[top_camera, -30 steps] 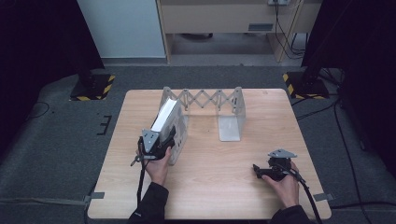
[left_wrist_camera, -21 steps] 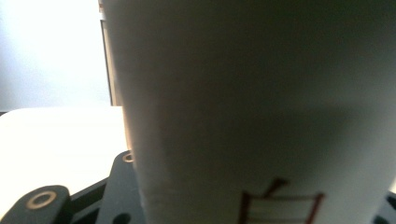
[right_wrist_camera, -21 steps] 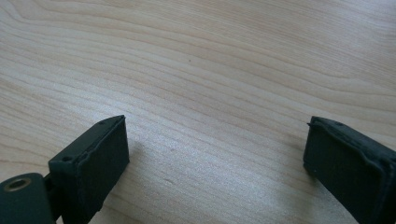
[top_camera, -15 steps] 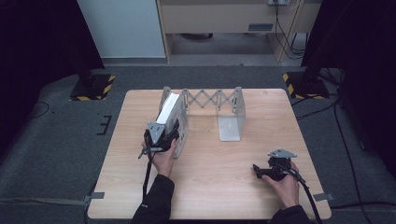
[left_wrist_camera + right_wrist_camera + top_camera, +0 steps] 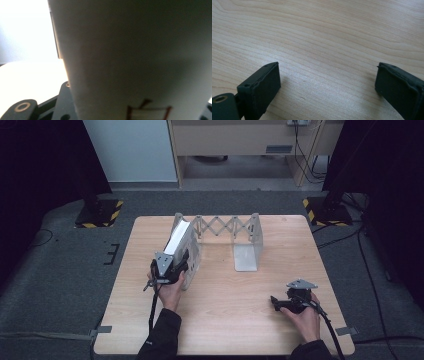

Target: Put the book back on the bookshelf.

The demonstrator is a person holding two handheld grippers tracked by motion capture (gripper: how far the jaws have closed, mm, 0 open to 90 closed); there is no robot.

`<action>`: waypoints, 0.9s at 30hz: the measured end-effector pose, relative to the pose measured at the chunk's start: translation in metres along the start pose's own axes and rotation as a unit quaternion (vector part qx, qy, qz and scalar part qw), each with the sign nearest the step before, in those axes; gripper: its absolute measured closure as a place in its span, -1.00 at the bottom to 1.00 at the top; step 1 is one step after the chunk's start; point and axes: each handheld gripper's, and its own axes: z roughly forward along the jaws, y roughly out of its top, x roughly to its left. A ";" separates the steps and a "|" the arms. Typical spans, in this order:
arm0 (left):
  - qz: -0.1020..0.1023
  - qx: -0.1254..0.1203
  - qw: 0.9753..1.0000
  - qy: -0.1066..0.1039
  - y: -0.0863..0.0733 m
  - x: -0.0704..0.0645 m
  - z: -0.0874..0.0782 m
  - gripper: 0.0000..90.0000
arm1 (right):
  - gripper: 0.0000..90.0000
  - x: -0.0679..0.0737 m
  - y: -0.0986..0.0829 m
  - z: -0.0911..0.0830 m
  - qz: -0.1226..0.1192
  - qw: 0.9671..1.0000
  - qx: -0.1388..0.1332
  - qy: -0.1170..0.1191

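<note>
Book [image 5: 180, 242] leans tilted at the left end of the rack [image 5: 247, 240], back-left of table [image 5: 225, 320]. Left gripper [image 5: 172, 265] clamped on the book's near edge; cover looms close in left gripper view [image 5: 140, 57]. Right gripper [image 5: 280, 302] rests front-right, jaws wide apart, holding nothing.

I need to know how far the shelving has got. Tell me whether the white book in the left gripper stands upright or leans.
Leaning. The white book tilts against the grey metal expanding rack's left end plate, with the left gripper at its lower end.
</note>
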 end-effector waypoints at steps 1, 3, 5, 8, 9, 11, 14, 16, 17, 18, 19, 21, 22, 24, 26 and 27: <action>0.000 0.000 1.000 0.000 0.000 0.000 0.000 0.12 | -0.85 0.000 0.000 0.000 0.000 1.000 0.000 0.000; 0.005 -0.001 1.000 -0.001 0.000 -0.001 0.000 0.12 | -0.85 0.000 0.000 0.000 0.000 1.000 0.000 0.000; 0.000 -0.005 1.000 0.007 -0.001 -0.002 0.002 0.12 | -0.85 0.000 0.000 0.000 0.000 1.000 0.000 0.000; -0.001 -0.005 1.000 0.015 0.000 -0.004 0.004 0.12 | -0.85 0.000 0.000 0.000 0.000 1.000 0.000 0.000; 0.001 -0.004 1.000 0.018 0.000 -0.005 0.006 0.12 | -0.85 0.000 0.000 0.000 0.000 1.000 0.000 0.000; 0.004 -0.005 1.000 0.024 0.001 -0.008 0.012 0.12 | -0.86 0.000 0.000 0.000 0.000 1.000 0.000 0.000; 0.010 -0.004 1.000 0.027 0.002 -0.008 0.017 0.12 | -0.85 0.000 0.000 0.000 0.000 1.000 0.000 0.000; 0.008 -0.004 1.000 0.029 0.003 -0.008 0.021 0.11 | -0.86 0.000 0.000 0.000 0.000 1.000 0.000 0.000; 0.006 -0.001 1.000 0.031 0.004 -0.008 0.023 0.11 | -0.86 0.000 0.000 0.000 0.000 1.000 0.000 0.000; 0.005 -0.001 1.000 0.030 0.004 -0.007 0.025 0.11 | -0.86 0.000 0.000 0.000 0.000 1.000 0.000 0.000; 0.007 -0.001 1.000 0.028 0.004 -0.007 0.026 0.10 | -0.85 0.000 0.000 0.000 0.000 1.000 0.000 0.000; 0.015 0.009 1.000 0.023 0.001 -0.006 0.026 0.06 | -0.85 0.000 0.000 0.000 0.000 1.000 0.000 0.000; 0.015 0.009 1.000 0.023 0.001 -0.006 0.026 0.05 | -0.86 0.000 0.000 0.000 0.000 1.000 0.000 0.000; 0.009 0.014 1.000 0.011 -0.004 -0.004 0.022 0.03 | -0.85 0.000 0.000 0.000 0.000 1.000 0.000 0.000; 0.005 0.020 1.000 0.001 -0.008 -0.002 0.016 0.01 | -0.86 0.000 0.000 0.000 0.000 1.000 0.000 0.000; 0.003 0.025 1.000 -0.004 -0.010 -0.002 0.012 -0.01 | -0.86 0.000 0.000 0.000 0.000 1.000 0.000 0.000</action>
